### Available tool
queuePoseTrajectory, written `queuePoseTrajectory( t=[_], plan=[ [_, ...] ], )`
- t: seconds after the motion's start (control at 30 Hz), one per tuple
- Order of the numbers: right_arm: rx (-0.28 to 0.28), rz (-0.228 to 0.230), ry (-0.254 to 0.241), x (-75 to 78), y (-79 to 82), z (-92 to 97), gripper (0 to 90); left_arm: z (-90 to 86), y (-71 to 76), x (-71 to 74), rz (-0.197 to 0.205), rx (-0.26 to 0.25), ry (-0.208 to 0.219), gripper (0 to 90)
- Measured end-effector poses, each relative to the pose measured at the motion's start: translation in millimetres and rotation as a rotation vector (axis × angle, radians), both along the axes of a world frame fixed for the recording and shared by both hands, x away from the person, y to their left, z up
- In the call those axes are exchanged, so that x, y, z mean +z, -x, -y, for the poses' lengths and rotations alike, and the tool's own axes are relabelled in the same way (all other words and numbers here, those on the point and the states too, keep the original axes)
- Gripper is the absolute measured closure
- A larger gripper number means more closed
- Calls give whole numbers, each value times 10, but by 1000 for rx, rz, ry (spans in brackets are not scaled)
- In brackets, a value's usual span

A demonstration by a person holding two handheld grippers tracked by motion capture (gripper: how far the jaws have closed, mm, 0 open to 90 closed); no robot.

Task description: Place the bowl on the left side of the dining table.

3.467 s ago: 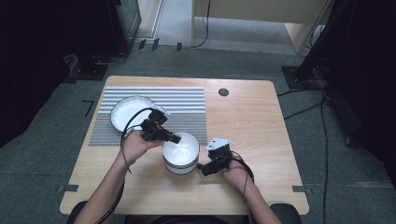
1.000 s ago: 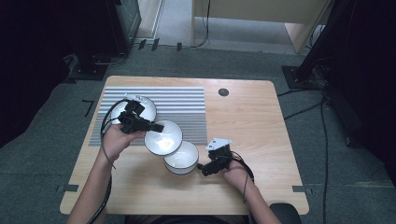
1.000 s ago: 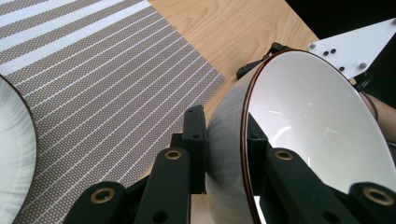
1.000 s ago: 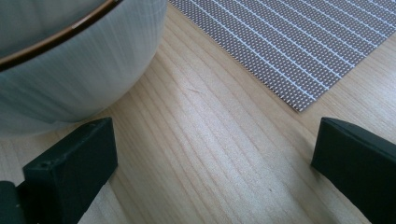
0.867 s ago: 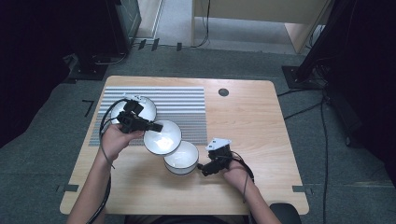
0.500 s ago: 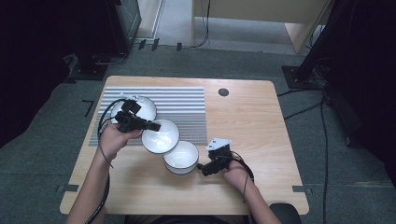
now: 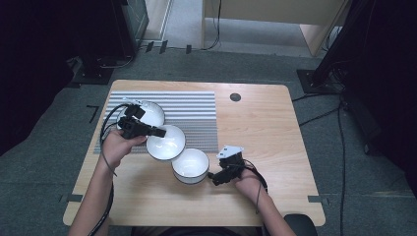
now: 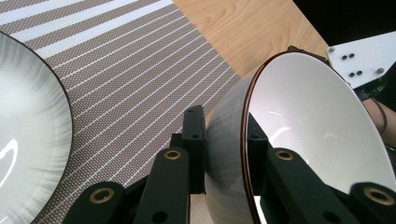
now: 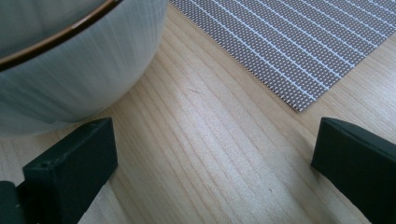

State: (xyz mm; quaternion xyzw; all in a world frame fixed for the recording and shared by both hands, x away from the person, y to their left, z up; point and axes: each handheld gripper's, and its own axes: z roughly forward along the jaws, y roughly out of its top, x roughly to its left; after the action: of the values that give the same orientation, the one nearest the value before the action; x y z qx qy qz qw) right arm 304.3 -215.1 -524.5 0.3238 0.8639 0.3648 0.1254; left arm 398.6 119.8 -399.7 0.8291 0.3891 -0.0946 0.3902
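In the high view the left tongs point(image 7: 158, 132) grip the rim of a white bowl point(image 7: 166, 142), left of centre, above the striped mat point(image 7: 196, 110). The right tongs point(image 7: 215, 179) stand open on the wooden surface point(image 7: 260, 128) beside another bowl point(image 7: 191, 165).

Glossy ceramic bowl point(image 8: 299, 135), brown-edged rim; woven striped mat point(image 8: 126, 70); pale smooth wood-grain table point(image 9: 219, 154).

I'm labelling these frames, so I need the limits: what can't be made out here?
- Left gripper view: the held bowl hides the table behind it.
- Left gripper view: the mat bowl is cut off by the left edge.
- Right gripper view: the wood-standing bowl is cropped at top; its inside is unseen.
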Motion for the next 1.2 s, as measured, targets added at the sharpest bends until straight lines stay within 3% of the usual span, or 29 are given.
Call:
queuePoseTrajectory(
  t=[1.2],
  plan=[
    [-6,0,-2,-1,7,-1,0,-135,-172,-205,-49,28,-2,772]
  ],
)
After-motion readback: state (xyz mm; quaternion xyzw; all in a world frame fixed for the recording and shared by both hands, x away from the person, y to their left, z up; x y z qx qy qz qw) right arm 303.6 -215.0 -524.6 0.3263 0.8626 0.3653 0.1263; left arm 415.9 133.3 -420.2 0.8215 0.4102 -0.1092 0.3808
